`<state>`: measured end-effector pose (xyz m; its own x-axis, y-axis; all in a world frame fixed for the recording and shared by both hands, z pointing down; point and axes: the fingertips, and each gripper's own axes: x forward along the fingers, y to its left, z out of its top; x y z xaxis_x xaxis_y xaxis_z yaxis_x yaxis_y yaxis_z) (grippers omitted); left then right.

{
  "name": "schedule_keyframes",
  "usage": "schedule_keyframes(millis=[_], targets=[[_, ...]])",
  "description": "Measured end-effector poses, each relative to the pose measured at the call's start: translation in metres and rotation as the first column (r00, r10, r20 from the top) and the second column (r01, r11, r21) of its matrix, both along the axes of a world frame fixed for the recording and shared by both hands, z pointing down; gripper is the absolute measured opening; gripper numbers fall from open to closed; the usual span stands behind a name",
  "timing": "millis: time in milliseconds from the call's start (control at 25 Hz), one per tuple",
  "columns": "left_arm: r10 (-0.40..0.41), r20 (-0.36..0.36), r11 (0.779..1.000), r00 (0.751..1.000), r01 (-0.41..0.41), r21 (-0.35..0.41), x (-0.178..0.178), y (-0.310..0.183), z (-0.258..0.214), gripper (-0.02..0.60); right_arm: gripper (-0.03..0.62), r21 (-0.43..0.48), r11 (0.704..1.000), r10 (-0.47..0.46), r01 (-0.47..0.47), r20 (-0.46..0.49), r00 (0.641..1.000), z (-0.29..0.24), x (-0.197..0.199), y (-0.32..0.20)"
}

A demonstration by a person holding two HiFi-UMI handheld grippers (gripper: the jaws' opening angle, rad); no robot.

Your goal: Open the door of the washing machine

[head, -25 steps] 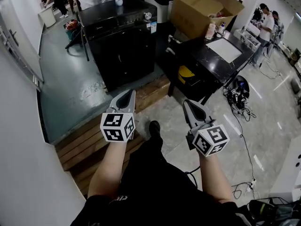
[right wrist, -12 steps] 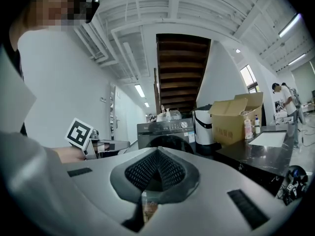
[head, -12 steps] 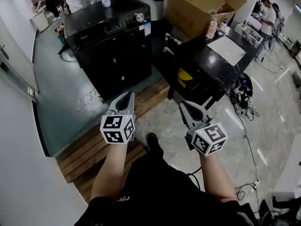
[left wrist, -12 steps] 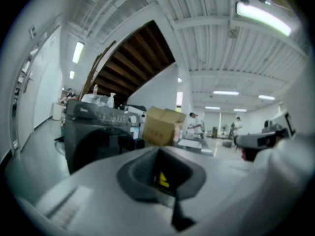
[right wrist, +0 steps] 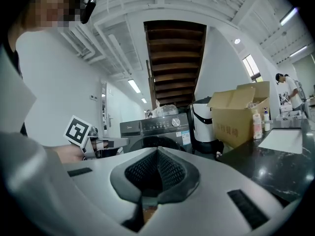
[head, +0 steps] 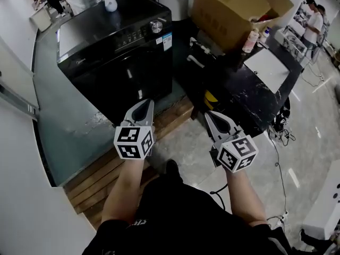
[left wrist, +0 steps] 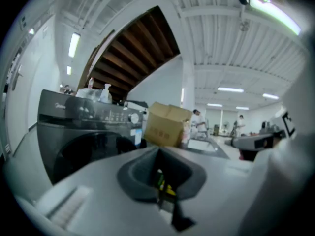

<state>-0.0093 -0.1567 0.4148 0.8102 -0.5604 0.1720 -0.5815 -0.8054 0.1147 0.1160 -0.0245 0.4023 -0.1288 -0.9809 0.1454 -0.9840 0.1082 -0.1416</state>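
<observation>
Left gripper, right gripper closed, empty; washing machine ahead, apart.

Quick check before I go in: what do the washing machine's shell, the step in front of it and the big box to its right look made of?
Washing machine: dark, glossy shell, likely painted metal or plastic; its top mirrors the ceiling light. Step: bare brown wooden planks, with seams showing between the boards. Box: plain brown cardboard, matte, flaps standing open.

Bottle on washing machine; cardboard box to right.
</observation>
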Motion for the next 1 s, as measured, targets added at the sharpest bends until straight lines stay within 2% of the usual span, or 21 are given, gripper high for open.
schedule_keyframes(millis=[280,600,880,1000], targets=[[0.013,-0.006,1.0,1.0,-0.013,-0.003,0.041,-0.066,-0.01,0.009,-0.006,0.003,0.999,-0.033,0.033,-0.028,0.999,-0.016,0.033,-0.075],[0.0,0.027,1.0,1.0,0.001,-0.015,0.051,-0.1,-0.013,0.009,-0.006,0.004,0.999,-0.046,0.045,0.029,0.999,-0.015,0.055,-0.117],[-0.066,0.053,0.998,0.996,0.067,-0.011,0.048,-0.136,-0.015,0.009,-0.006,0.039,0.987,-0.158,0.156,0.051,0.986,-0.017,0.049,-0.175],[-0.099,0.052,0.995,0.994,0.1,-0.005,0.056,-0.156,-0.018,0.009,-0.006,0.055,0.978,-0.204,0.201,0.044,0.978,-0.022,0.058,-0.201]])
